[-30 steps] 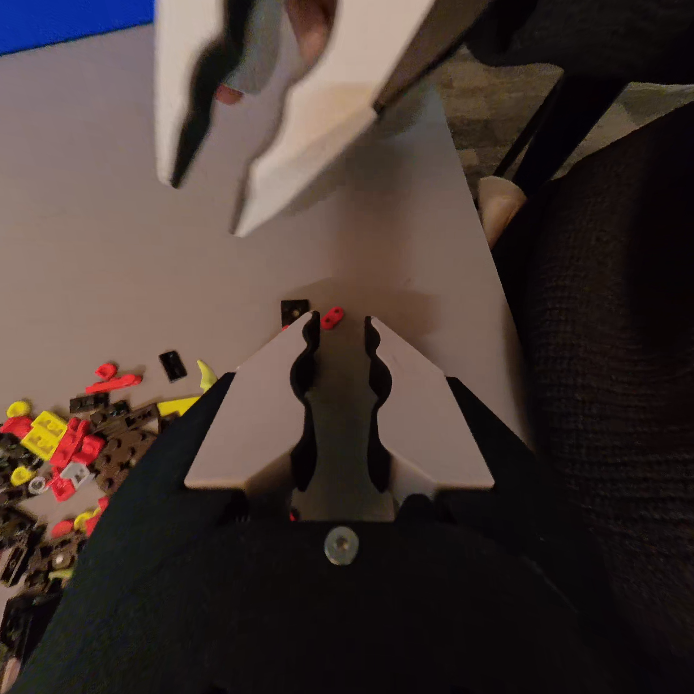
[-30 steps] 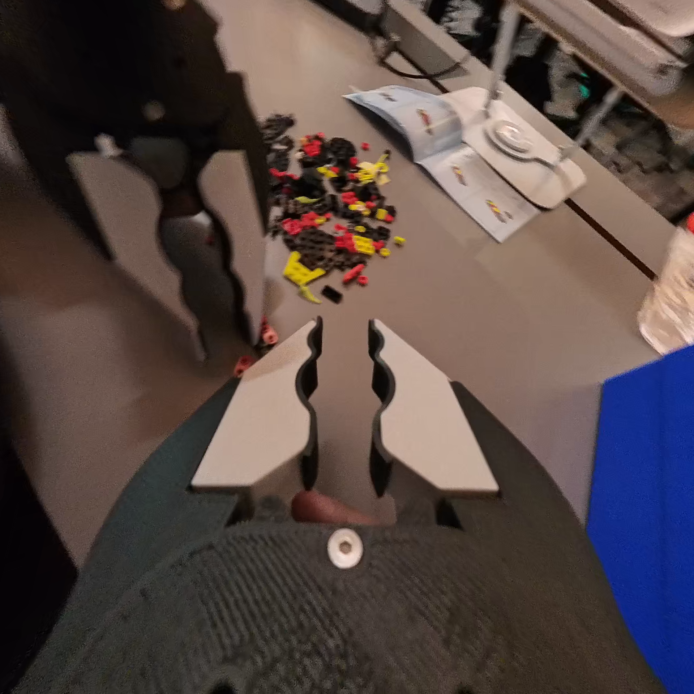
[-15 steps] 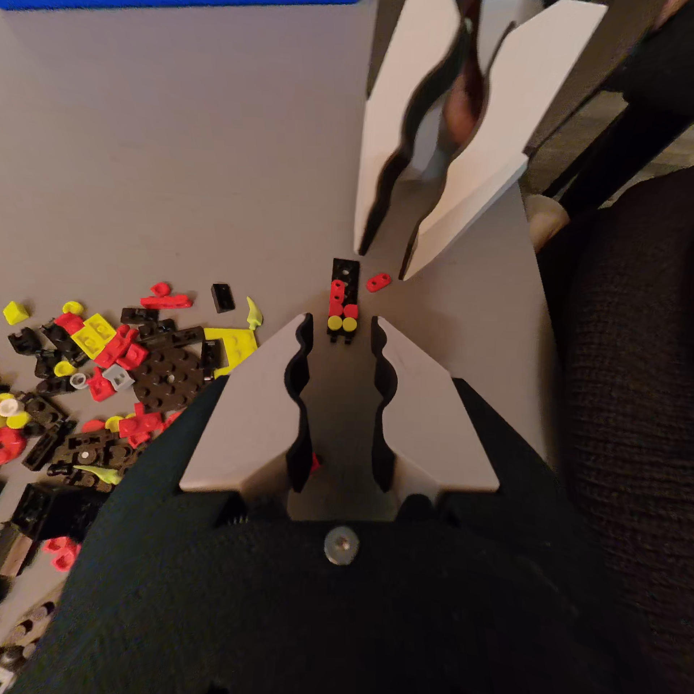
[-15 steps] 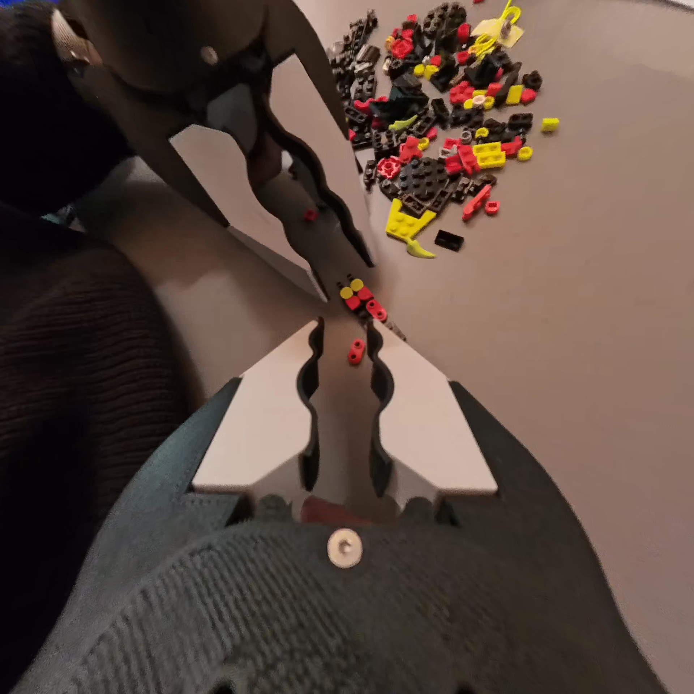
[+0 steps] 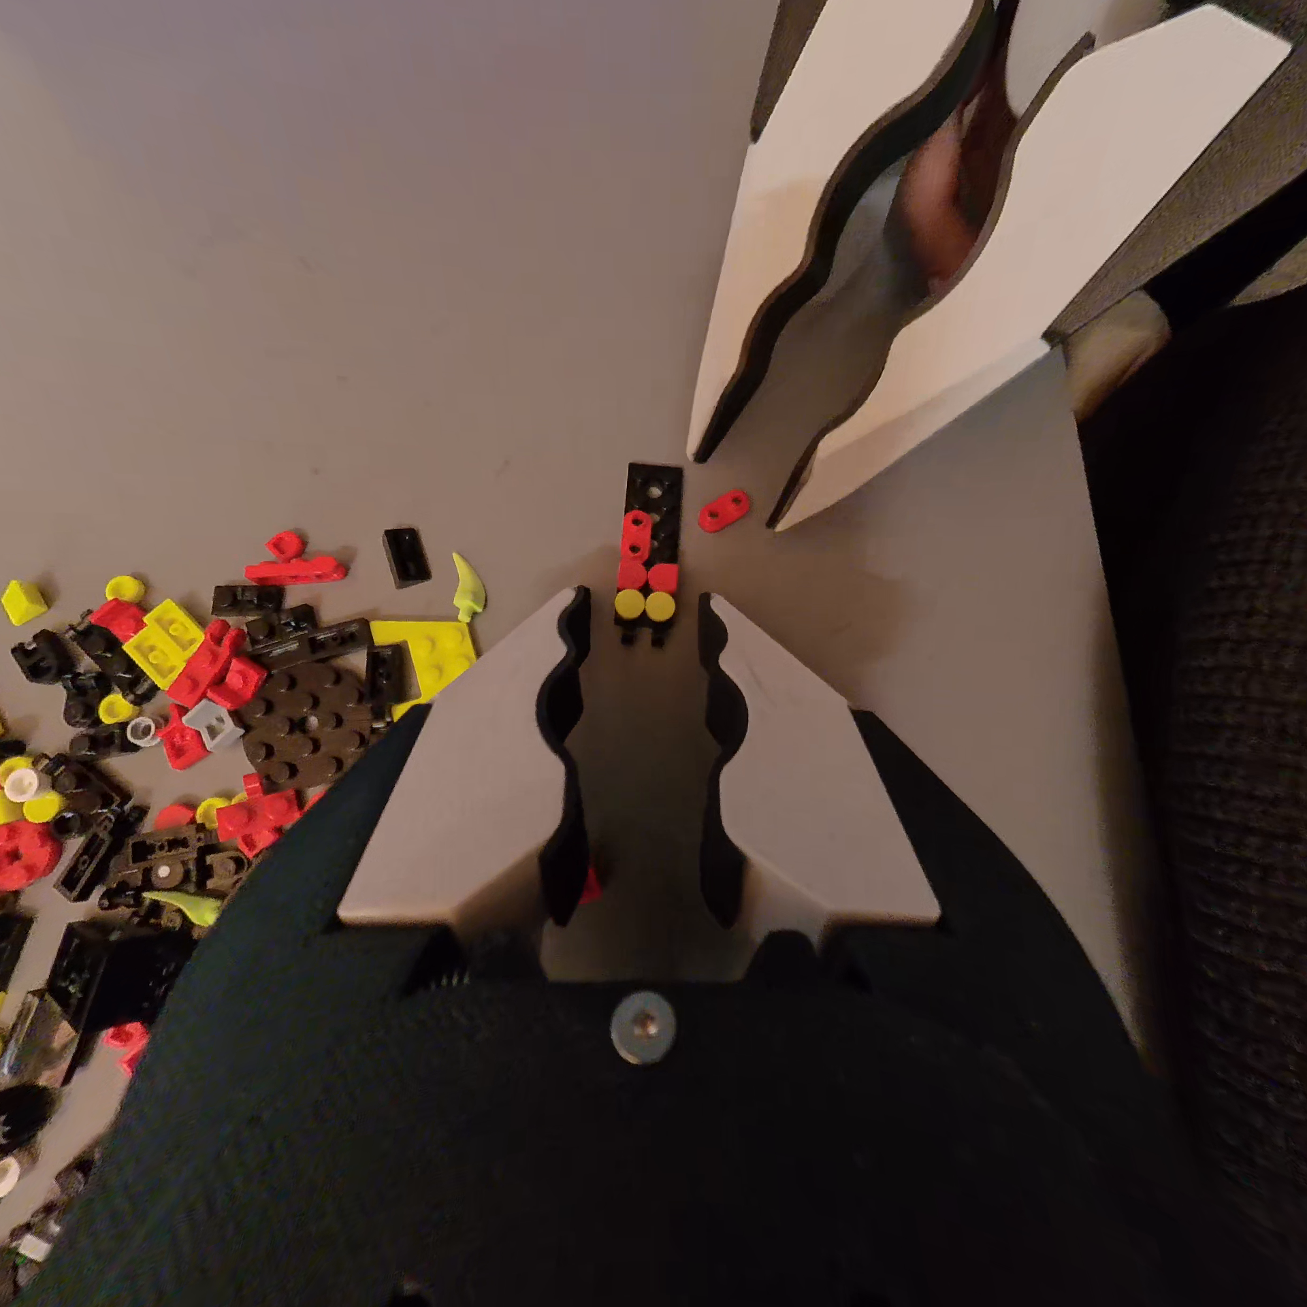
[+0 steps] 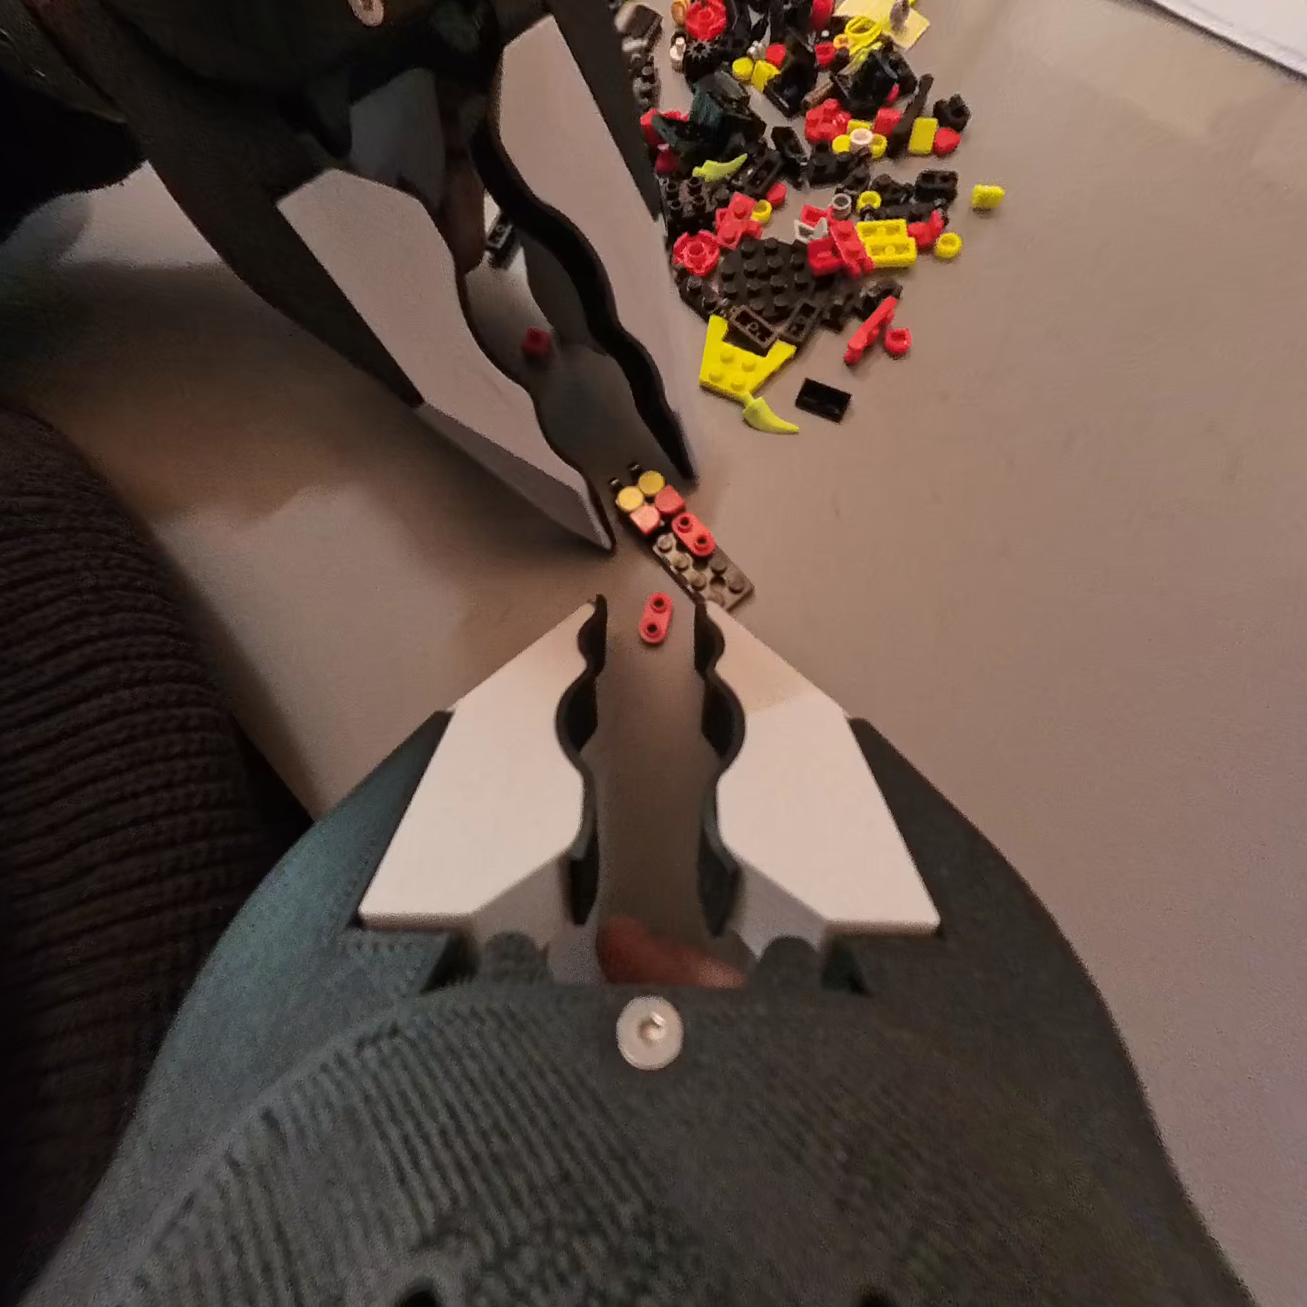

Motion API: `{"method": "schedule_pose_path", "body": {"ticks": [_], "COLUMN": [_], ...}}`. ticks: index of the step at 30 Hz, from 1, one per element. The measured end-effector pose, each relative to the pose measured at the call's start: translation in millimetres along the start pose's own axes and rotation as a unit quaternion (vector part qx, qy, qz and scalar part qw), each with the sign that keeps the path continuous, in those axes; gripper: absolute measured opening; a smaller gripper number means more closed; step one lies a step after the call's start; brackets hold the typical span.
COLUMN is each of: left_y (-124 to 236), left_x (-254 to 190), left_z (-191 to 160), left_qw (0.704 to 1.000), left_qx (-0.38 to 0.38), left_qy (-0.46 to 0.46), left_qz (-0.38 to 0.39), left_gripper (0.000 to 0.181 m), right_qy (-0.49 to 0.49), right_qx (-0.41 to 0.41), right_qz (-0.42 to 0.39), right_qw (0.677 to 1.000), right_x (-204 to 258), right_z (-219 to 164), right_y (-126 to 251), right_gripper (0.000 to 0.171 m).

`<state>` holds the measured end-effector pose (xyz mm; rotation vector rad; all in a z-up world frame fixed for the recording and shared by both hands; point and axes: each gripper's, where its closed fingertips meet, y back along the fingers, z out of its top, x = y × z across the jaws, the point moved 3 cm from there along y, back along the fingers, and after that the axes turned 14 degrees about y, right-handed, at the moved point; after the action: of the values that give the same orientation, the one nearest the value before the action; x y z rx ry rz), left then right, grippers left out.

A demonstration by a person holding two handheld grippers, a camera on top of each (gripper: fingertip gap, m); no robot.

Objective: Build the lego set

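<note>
Lego strip near table edge, between both tools, each apart, empty.

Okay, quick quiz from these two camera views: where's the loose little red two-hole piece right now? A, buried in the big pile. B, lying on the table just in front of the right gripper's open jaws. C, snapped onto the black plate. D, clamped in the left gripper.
B: the red two-hole piece lies on the table beside the black plate, ahead of the right gripper.

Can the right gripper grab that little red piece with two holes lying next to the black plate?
Probably yes. The small red two-hole piece lies loose on the table, just ahead of the open right gripper, with nothing between them. The black plate sits close beside it, so one finger might bump it.
</note>
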<state>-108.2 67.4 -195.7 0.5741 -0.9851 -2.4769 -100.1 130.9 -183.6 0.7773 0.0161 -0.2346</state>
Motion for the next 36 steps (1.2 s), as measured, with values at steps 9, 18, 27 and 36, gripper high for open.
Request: {"method": "schedule_pose_path", "body": {"ticks": [9,18,27,36], "left_y": [-1.0,-1.4,9.4,9.2], "left_x": [-2.6,-4.1,6.3,6.0], "left_z": [0.2,-0.2,-8.0,-8.5], "left_qw": [1.0,0.996,0.993,0.993], "left_qx": [-0.002,0.01,0.003,0.006], "left_qy": [-0.024,-0.082,-0.114,-0.111], "left_qz": [0.004,-0.037,-0.034,-0.038], "left_gripper": [0.017,0.016,0.014,0.016], "right_qy": [0.036,0.11,0.035,0.078], "right_qx": [0.034,-0.023,-0.025,0.031], "right_qz": [-0.031,-0.012,0.046,0.039], "right_qw": [0.998,0.994,0.998,0.996], "right_x": [-0.8,-8.8,-3.0,-6.1], "right_z": [-3.4,9.0,4.6,-11.6], "right_y": [-8.4,5.0,10.4,-2.8], "right_gripper": [0.006,0.0,0.013,0.013]}}
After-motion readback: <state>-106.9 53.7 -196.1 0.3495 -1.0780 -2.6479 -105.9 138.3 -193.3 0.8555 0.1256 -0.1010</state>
